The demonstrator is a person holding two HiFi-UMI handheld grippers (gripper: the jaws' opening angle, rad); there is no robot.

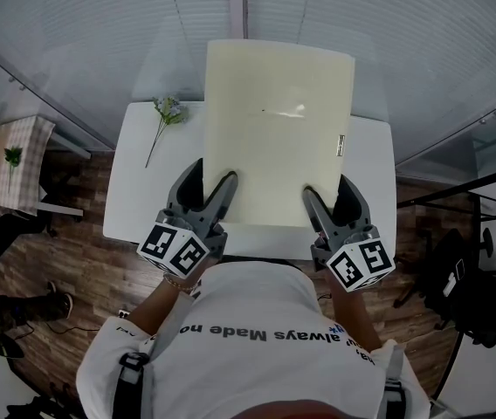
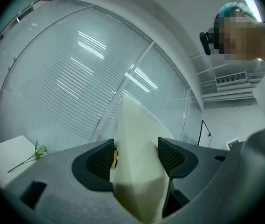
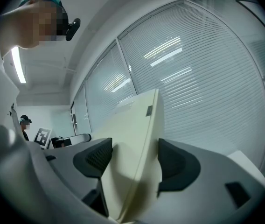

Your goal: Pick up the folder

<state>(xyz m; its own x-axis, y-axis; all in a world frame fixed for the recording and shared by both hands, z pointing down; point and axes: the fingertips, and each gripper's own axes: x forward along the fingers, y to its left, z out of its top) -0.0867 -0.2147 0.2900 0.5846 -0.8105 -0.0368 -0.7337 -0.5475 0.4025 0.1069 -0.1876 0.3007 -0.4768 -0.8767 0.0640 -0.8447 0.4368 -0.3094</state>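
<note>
Gripping the folder's (image 1: 279, 133) near edge with left gripper (image 1: 213, 176) and right gripper (image 1: 327, 190), jaws clamped on it. Held raised above the table (image 1: 134, 208).

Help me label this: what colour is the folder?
The folder is pale cream; head view shows it best.

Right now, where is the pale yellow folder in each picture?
Head view: the folder fills the middle, over the white table.
Left gripper view: bottom middle, pinched in the left claw.
Right gripper view: bottom middle, pinched in the right claw.
Shared landmark: the window blinds behind the folder in all three.
</note>
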